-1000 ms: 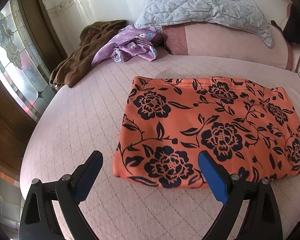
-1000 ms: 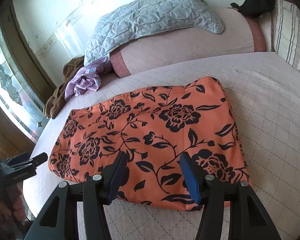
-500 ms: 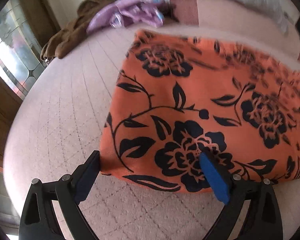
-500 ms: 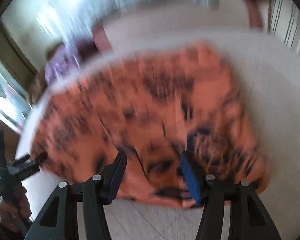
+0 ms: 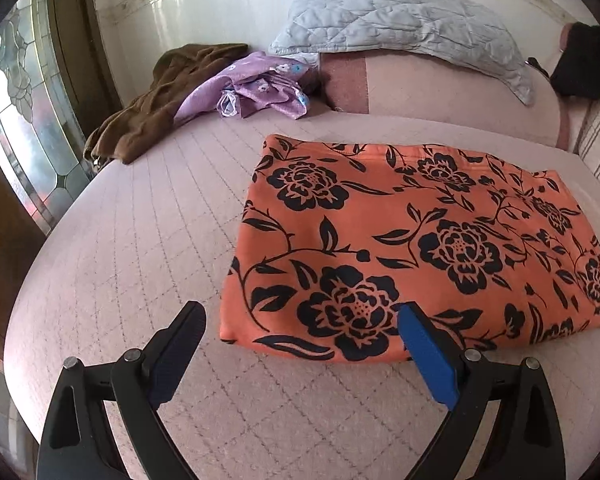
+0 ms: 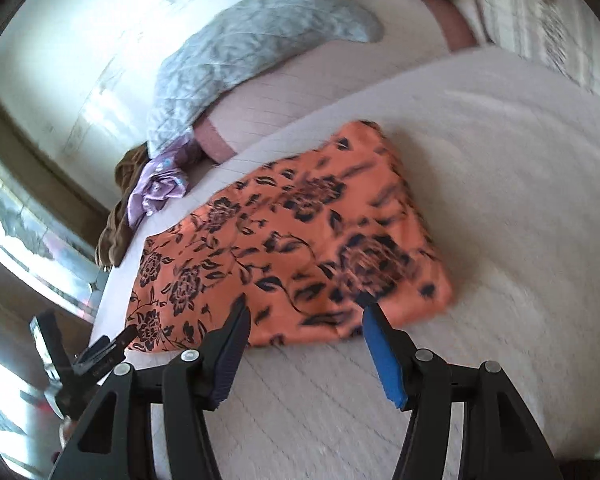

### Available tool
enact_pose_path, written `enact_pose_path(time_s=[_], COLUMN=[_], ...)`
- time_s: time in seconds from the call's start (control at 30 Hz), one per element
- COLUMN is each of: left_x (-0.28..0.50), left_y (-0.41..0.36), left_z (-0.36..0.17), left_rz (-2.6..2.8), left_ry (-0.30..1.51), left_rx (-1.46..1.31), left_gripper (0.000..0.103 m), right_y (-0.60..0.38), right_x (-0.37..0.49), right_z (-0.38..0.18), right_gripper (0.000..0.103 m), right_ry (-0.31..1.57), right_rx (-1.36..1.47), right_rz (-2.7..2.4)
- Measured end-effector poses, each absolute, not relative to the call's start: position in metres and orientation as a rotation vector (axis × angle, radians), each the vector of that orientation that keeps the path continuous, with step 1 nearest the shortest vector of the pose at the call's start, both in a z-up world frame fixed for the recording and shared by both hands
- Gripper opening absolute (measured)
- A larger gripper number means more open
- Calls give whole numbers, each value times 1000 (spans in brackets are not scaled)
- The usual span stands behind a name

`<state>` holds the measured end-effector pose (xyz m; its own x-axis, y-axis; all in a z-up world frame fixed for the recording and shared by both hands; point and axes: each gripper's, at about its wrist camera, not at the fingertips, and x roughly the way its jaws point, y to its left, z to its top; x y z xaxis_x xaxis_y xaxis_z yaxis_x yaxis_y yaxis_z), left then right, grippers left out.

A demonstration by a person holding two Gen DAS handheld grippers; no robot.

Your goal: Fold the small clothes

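An orange cloth with black flowers [image 5: 412, 240] lies folded flat on the pink quilted bed [image 5: 140, 248]. It also shows in the right wrist view [image 6: 292, 248]. My left gripper [image 5: 300, 324] is open and empty, just before the cloth's near left corner, above the bed. My right gripper [image 6: 306, 320] is open and empty, just before the cloth's near edge. The left gripper's body [image 6: 96, 356] shows at the lower left of the right wrist view.
A brown garment [image 5: 156, 100] and a purple flowered garment [image 5: 252, 88] lie heaped at the far left of the bed. A grey quilted pillow [image 5: 404, 36] rests on a pink bolster [image 5: 440, 92]. A stained-glass window [image 5: 24, 128] is at the left. A dark object [image 5: 584, 64] sits at the far right.
Both grippers dipped toward the cloth's near edge, then drew back and up. The right view has tilted and now sits further from the cloth. The cloth has not moved.
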<state>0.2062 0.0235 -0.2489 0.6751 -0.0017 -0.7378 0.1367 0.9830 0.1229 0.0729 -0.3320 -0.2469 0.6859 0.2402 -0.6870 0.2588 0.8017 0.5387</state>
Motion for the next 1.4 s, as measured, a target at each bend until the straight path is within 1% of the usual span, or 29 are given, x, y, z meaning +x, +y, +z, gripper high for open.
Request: enact_pose_path(time_s=[0.13,0.23,0.3,0.33,0.37,0.47,0.6,0.67,0.7,0.73,0.77,0.8,0.83,0.93,1.03,1.1,1.2,1.27,1.3,1.33,1.4], left_x=[208,223,241,247,255,270,275,280,285,290,291,291,291,285,285,285,286,290,291,291,291], left_y=[38,44,49,53,59,71,69,69,69,71,73,76,78,83,91,91,92,94,95,96,93], left_z=[-246,-246,-248,-250,-253,-263,-266,-267,-269,-272,-273,-271,-269,-257,-258,-261,-268,-278,-279,-277,-275], left_rz=[-47,-22,30,53,81,117,124,134,135,133,130,130,135,188,215,222,237,242,245,249,264], left_ry=[819,822,838,845,857,912,902,900,911,936,948,945,930,870,888,902,937,986,982,971,947], left_rx=[170,156,163,161,153,100,128,120,116,105,86,69,62,67,35,49,69,74,61,62,101], left_gripper=[97,97,97,97,97,97,97,97,98,98,98,98,97,97,97,97,97,97,97,97,97], right_y=[-349,-342,-333,-328,-327,-338,-374,-386,-393,-399,-404,-405,-400,-350,-273,-212,-139,-98,-83,-72,-74], right_x=[60,73,92,108,121,174,245,280,299,310,318,322,325,327,335,348,383,412,428,445,452], right_z=[-257,-254,-248,-242,-239,-235,-248,-263,-280,-296,-307,-309,-301,-263,-236,-229,-242,-265,-280,-295,-292], right_gripper=[63,63,58,49,45,45,45,45,45,39,31,31,34,34,34,34,34,34,35,33,33], right_ry=[839,827,841,847,847,864,893,931,987,1036,1056,1047,1046,965,954,973,1046,1126,1174,1201,1134], right_rx=[779,763,705,653,621,545,585,564,567,565,559,542,522,429,447,383,422,430,440,436,490], right_rz=[-18,-2,-11,-32,-43,-90,-156,-200,-227,-260,-290,-330,-348,-205,88,226,383,411,409,350,294])
